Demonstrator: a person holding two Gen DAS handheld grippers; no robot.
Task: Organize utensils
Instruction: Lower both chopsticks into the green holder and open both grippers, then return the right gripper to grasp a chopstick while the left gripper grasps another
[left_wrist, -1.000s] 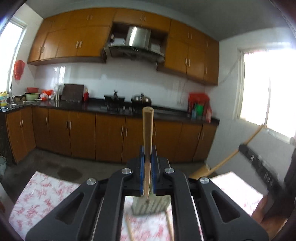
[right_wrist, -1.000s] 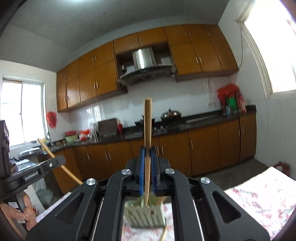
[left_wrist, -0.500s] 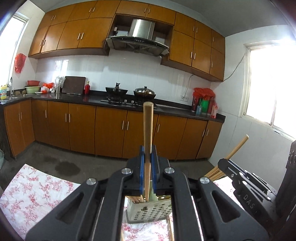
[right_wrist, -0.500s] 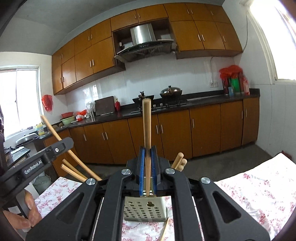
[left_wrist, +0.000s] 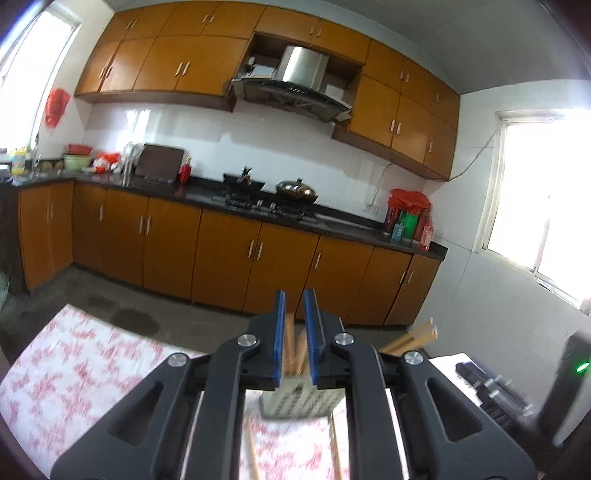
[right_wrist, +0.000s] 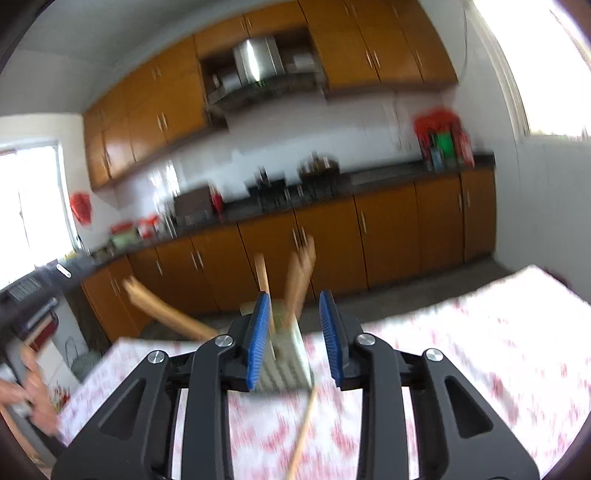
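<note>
Standing on the floral-clothed surface (left_wrist: 74, 373), the perforated utensil holder (left_wrist: 295, 400) sits just ahead of both tools with wooden chopsticks (left_wrist: 293, 349) upright or leaning inside it. The left tool (left_wrist: 294, 341) has its blue pads slightly apart, gripping nothing. The right tool (right_wrist: 295, 338) is spread wider, also empty. One loose chopstick (right_wrist: 304, 432) lies on the cloth near the holder.
</note>
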